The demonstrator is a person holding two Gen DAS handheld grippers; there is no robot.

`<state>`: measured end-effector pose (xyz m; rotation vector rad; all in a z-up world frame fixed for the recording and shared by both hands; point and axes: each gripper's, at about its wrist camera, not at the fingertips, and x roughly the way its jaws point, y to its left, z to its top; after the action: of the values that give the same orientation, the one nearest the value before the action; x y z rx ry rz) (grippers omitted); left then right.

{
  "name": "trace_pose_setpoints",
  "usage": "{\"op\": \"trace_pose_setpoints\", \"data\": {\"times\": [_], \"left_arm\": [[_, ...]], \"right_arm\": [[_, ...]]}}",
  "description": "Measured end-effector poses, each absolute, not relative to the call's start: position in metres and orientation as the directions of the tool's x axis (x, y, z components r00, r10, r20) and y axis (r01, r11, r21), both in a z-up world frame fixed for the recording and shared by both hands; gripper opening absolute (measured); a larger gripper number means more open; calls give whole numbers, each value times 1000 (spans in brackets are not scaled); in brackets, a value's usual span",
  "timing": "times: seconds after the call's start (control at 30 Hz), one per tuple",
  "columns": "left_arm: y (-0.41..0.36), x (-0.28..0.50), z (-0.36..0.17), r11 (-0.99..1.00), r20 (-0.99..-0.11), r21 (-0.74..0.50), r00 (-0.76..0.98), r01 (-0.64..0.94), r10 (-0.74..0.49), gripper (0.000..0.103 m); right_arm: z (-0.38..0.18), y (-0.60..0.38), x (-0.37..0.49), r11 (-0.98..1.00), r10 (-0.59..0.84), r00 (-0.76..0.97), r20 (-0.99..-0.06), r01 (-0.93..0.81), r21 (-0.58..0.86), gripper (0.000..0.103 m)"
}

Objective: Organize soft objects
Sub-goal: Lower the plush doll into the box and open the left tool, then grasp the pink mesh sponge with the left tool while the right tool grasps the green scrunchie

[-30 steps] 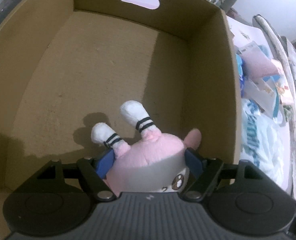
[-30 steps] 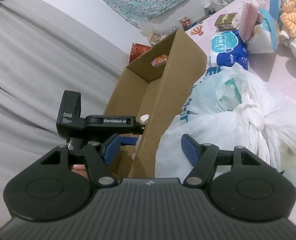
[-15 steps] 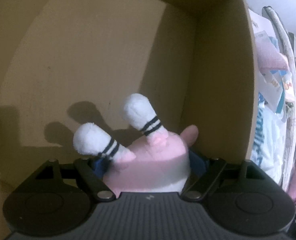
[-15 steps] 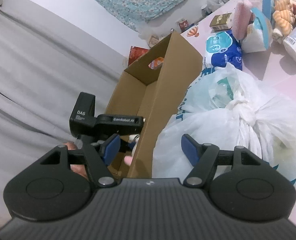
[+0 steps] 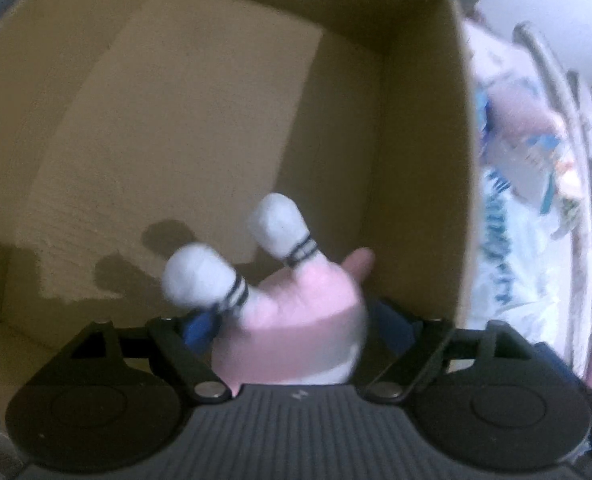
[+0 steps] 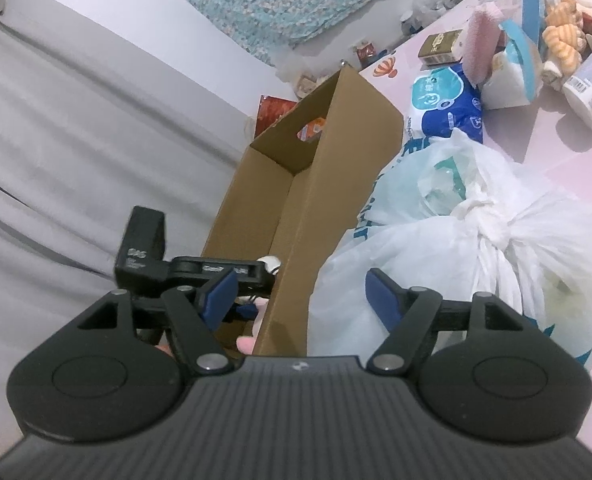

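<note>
- On the left, the left gripper points down into the brown cardboard box; its jaws are opening around the pink plush toy, white feet up inside the box.
- Its black body bears small white lettering, too blurred to read.
- To the right, the right gripper hovers with jaws opening, nothing between them, before a knotted white plastic bag.
</note>
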<state>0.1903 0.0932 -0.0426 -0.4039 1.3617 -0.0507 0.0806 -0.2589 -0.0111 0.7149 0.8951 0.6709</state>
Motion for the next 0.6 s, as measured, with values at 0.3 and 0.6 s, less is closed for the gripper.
{"op": "trace_pose_setpoints", "data": {"times": [0.3, 0.6], "left_arm": [[81, 154, -8, 940, -888, -309, 398, -143, -231, 93], [66, 120, 10, 941, -830, -328, 500, -80, -247, 94]], "right_arm": [[-7, -276, 65, 634, 715, 529, -457, -217, 742, 80], [3, -298, 49, 722, 624, 622, -473, -228, 653, 88]]}}
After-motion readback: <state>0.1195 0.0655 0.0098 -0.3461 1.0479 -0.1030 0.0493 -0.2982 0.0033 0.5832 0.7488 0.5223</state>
